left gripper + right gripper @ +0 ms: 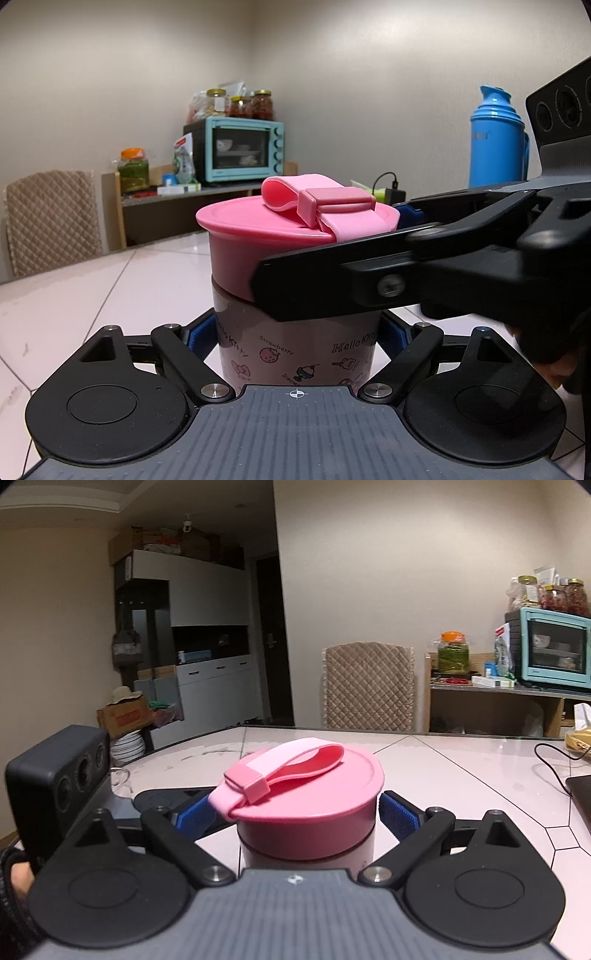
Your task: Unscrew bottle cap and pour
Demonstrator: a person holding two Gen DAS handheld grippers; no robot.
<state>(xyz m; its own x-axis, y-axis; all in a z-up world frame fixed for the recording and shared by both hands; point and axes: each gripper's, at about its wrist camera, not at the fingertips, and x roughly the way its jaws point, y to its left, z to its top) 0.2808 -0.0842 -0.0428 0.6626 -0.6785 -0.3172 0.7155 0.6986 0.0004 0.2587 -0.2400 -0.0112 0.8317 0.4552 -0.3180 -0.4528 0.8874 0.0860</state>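
Two grippers meet at one pink bottle standing upright on the white tiled table; the left gripper has its blue-padded fingers pressed against the printed body on both sides, pinching it low down; the right gripper comes in higher, level with the pink cap, its blue pads lying just beside the cap's wall on either side, though I cannot tell whether they touch it; the cap sits on the bottle, its pink strap folded flat across the top; a blue thermos stands well apart behind
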